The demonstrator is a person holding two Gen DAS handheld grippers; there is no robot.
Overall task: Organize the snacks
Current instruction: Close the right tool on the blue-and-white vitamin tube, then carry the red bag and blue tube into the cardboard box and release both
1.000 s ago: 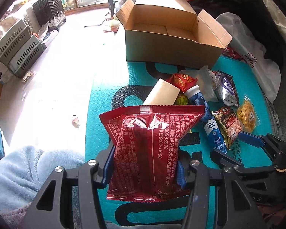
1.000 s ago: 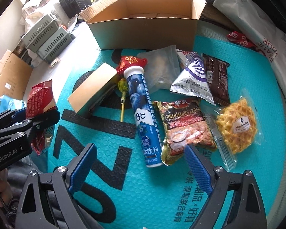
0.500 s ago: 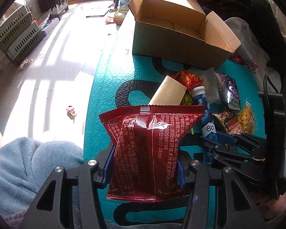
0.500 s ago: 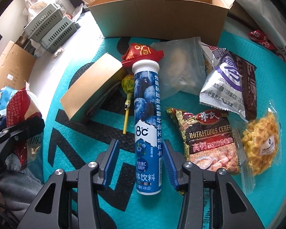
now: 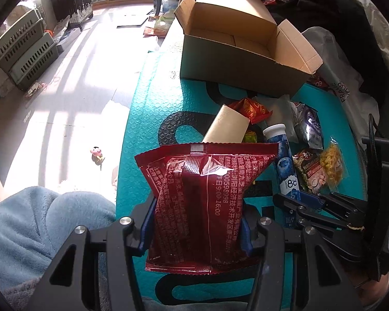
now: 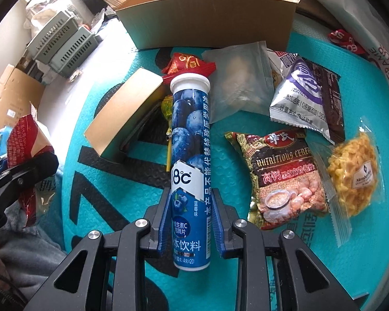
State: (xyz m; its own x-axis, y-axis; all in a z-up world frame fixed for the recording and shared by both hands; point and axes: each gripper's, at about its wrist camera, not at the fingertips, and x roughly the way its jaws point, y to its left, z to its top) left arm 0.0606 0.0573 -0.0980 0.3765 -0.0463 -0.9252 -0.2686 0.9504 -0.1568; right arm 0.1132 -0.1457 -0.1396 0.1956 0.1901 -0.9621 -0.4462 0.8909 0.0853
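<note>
Snacks lie on the bumpy teal mat (image 6: 324, 272), near the open cardboard box (image 6: 207, 18), probably where they go. Left gripper (image 5: 194, 223) pinches a crinkly red packet (image 5: 205, 197). Right gripper (image 6: 189, 220) has just been closing and squeezes the hard, round blue tube (image 6: 189, 155).

A teal embossed mat (image 6: 311, 272) with large black lettering lies on the pale floor (image 5: 72, 83) beneath my hand-held grippers. On the mat, beyond my right hand-held gripper (image 6: 189, 223), lies a blue tube (image 6: 189, 155). To its left lies a tan carton (image 6: 124, 108), with a lollipop (image 6: 168, 114) between them. To its right lie a cereal packet (image 6: 282, 176) and a yellow snack bag (image 6: 352, 173); farther off, a silver pouch (image 6: 298, 98), a clear pouch (image 6: 241, 83), a red wrapper (image 6: 186, 62), and an open cardboard box (image 6: 210, 20).
</note>
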